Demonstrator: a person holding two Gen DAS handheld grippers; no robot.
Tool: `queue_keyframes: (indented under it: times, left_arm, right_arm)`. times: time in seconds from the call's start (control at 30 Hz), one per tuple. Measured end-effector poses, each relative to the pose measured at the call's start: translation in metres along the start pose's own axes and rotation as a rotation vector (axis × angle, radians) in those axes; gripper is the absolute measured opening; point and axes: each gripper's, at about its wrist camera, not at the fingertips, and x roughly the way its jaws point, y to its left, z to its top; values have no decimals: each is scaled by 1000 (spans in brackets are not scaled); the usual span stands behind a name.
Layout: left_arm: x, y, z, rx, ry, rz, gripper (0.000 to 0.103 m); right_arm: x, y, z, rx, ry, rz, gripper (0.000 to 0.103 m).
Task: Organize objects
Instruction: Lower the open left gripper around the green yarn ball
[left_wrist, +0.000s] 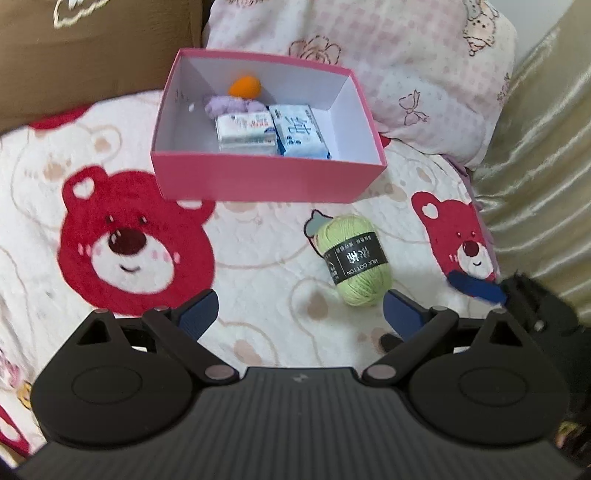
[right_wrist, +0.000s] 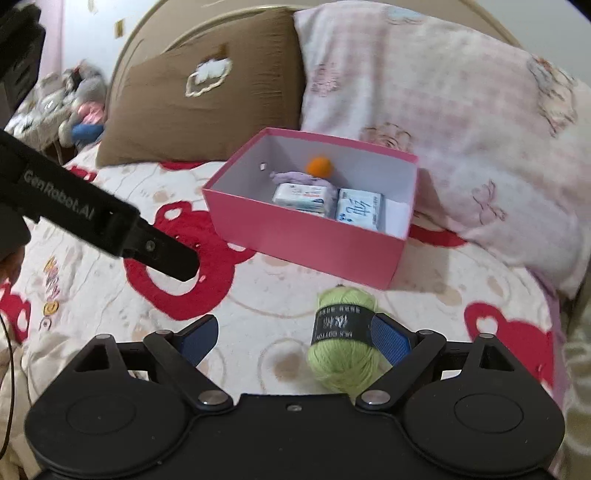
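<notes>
Two wide-spread grippers above a bear-print blanket (left_wrist: 258, 258)

Left gripper (left_wrist: 301, 314) gapes empty; green yarn ball (right_wrist: 343, 347) lies on the blanket before the pink box (right_wrist: 306, 243), between the released right gripper (right_wrist: 295, 338) fingers, beside the right pad.

Matt pink card box (left_wrist: 258, 177), fuzzy green yarn ball (right_wrist: 341, 354), plush bear-print blanket (left_wrist: 258, 243).

Even indoor light, soft shadows, slight motion blur, fisheye-warped edges.
</notes>
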Motion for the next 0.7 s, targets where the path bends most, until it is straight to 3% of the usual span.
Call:
queue_keyframes:
  times: [0.17,0.37,0.43,0.53,0.7]
  left_arm:
    - [13,1,-13,-38,-25,-7,96]
    - [30,-6,-25,-30,-54,-5,96]
    - [36,-9,-27,-20,-59,-15,96]
    - [46,-13,-27,-29,-48,-42,96]
    - [57,-11,-32,-51,-63,-48,95]
  right_arm:
    - [6,-2,-15,1,-50,-18,92]
    - [28,1,-37,-35,-56,-137,92]
    - [31,-5,-39,22,-69,-132,92]
    - [35,-16,-40,113,-78,-56,92]
    - [39,-15,-45,55,-91,-67,92]
